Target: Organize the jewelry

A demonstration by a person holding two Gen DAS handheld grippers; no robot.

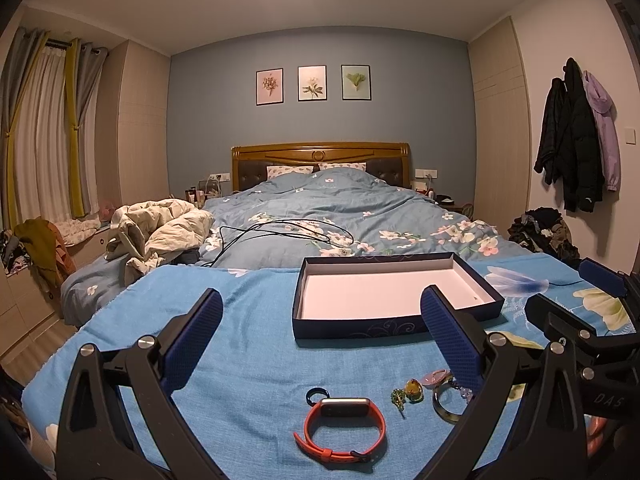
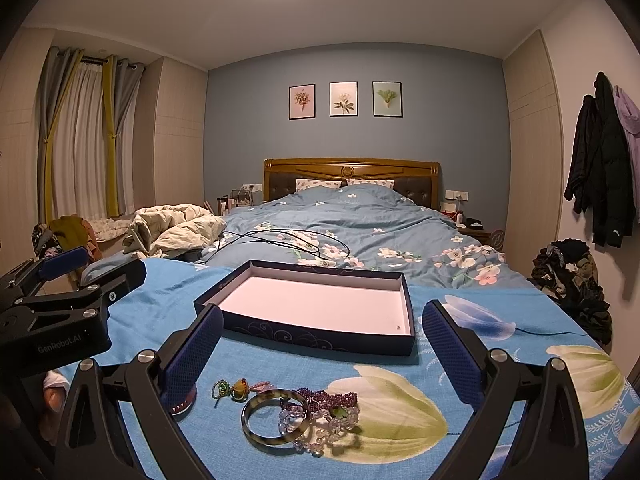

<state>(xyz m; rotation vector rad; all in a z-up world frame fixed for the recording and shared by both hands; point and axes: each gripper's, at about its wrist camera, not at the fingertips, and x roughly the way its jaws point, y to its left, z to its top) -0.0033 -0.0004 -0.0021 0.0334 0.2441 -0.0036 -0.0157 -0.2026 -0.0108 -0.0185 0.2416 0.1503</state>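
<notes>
My left gripper [image 1: 320, 340] stands spread wide and holds nothing, hovering above the blue blanket [image 1: 248, 320] on the bed. Between its fingers and just below lies the orange wristband [image 1: 340, 428], with a small dark ring [image 1: 317, 395] touching its upper left. To the right of these, close to my right-hand finger, sit a green-and-yellow charm [image 1: 408, 392], a pink piece [image 1: 438, 378] and a mottled bangle [image 1: 446, 404], partly hidden behind that finger. Ahead and slightly right rests the open dark-blue box [image 1: 394, 322], its pale floor bare. My right gripper [image 2: 322, 344] is likewise spread apart and carries nothing. Directly below it, between the fingers, lies the mottled bangle [image 2: 276, 422], overlapping a clear crystal bead bracelet [image 2: 324, 430]; a purple bead strand [image 2: 328, 398] lies just behind both, touching them. To the left, near my left-hand finger, is the green-and-yellow charm [image 2: 234, 389]. The box [image 2: 316, 344] stands straight ahead of this gripper, its near wall just beyond the jewelry. The other gripper's body shows at the left edge of the right wrist view. A black cable [image 2: 288, 240] lies on the floral duvet [image 2: 380, 224] beyond the box.
</notes>
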